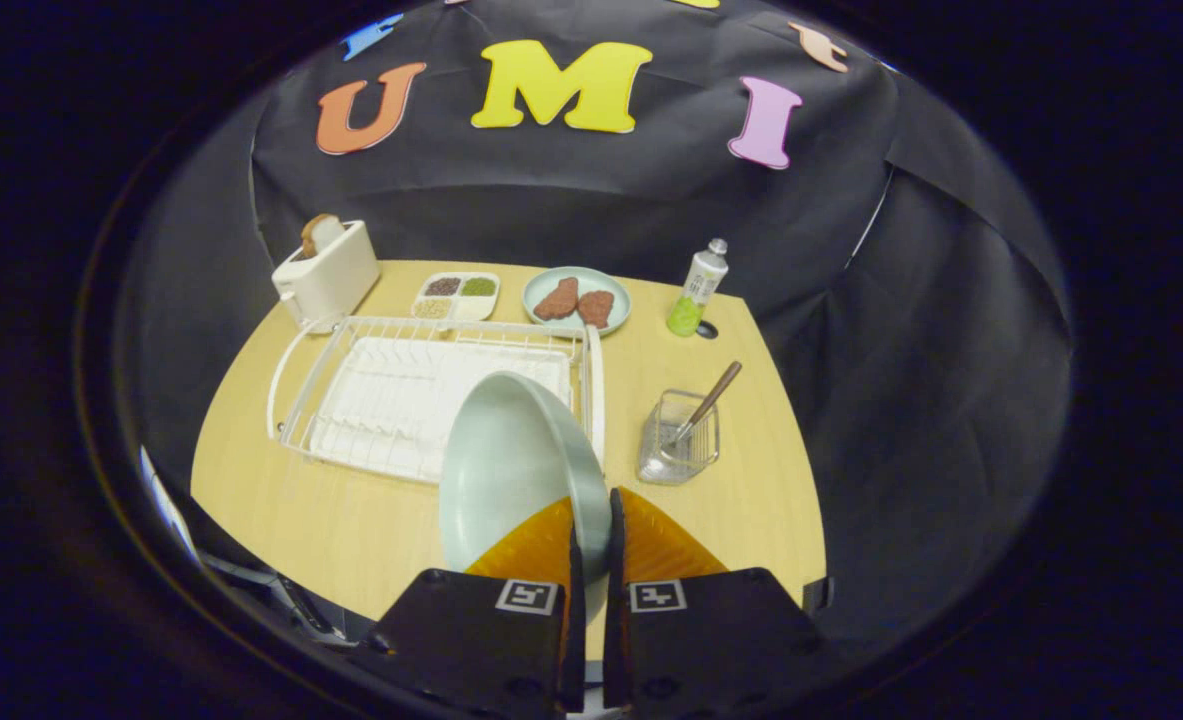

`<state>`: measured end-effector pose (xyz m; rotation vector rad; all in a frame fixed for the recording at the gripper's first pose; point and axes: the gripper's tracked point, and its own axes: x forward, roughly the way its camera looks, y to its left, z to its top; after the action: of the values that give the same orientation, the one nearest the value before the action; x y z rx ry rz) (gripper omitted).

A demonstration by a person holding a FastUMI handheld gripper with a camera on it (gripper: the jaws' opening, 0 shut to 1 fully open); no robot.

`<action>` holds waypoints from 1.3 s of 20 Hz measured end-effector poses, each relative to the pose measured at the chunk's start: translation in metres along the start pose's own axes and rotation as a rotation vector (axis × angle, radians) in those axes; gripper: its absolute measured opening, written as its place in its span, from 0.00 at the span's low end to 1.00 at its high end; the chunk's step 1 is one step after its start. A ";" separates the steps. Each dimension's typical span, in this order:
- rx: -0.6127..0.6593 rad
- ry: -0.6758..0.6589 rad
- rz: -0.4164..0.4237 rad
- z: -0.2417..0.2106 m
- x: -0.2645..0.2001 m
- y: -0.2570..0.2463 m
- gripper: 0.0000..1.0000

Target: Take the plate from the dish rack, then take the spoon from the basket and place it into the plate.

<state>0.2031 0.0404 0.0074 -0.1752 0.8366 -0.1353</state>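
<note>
**Ana:** Plate [511, 450], where is it?

**Ben:** Up in the claw [591, 510]. Both fingers are pressed together on its rim, one on each face, so it stands on edge, tilted, with its hollow side turned to the left. It hangs over the near right corner of the dish rack [371, 400].

**Ana:** And the spoon?

**Ben:** The spoon [708, 400] leans in the small wire basket [679, 452], handle up and to the right. The basket stands on the table [281, 500] just right of the rack, beyond the fingers.

**Ana:** What else is on the table?

**Ben:** Along the far edge: a white toaster [326, 275] with a slice of bread [317, 233] in it, a divided tray [456, 295] of grains, a second plate with two brownish pieces [576, 302] on it, and a small bottle [696, 290] with green contents.

**Ana:** Anything in the rack?

**Ben:** I can see only its white drip tray under the wires.
</note>
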 end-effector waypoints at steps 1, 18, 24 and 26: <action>0.015 0.005 0.038 -0.018 0.004 0.006 0.13; 0.139 0.033 0.339 -0.148 0.102 0.029 0.15; 0.244 0.107 0.443 -0.162 0.131 0.027 0.17; 0.230 0.112 0.394 -0.167 0.141 0.018 0.20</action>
<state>0.1731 0.0146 -0.2085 0.2159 0.9449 0.1303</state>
